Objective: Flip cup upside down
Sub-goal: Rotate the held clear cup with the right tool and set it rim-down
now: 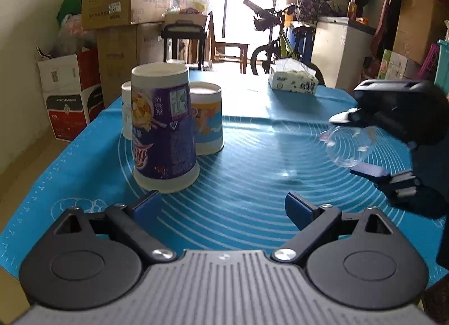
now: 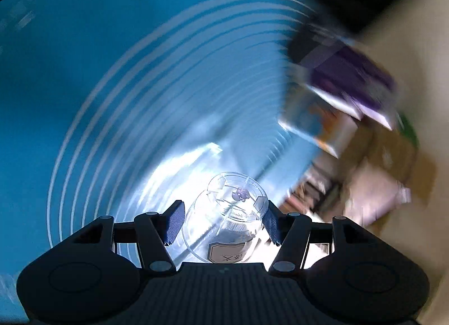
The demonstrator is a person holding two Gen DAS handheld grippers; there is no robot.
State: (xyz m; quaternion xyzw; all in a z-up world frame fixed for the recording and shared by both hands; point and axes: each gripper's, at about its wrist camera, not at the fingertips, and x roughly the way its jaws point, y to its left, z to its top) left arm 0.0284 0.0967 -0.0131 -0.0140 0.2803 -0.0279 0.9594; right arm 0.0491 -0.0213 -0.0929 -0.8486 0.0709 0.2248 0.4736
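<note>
A clear plastic cup (image 2: 224,221) sits between the blue pads of my right gripper (image 2: 223,222), which is shut on it and holds it above the blue mat (image 2: 140,100), the view blurred and rolled over. In the left wrist view the same cup (image 1: 348,147) hangs tilted on its side in the right gripper (image 1: 356,142) at the right, off the mat. My left gripper (image 1: 223,208) is open and empty, low over the mat's near part. A tall purple paper cup (image 1: 164,128) stands upside down just ahead of its left finger.
An orange-and-blue cup (image 1: 206,119) and a white cup (image 1: 126,112) stand upside down behind the purple one. A tissue pack (image 1: 293,78) lies at the table's far right. Cardboard boxes (image 1: 112,2), a chair and a bicycle stand beyond the table.
</note>
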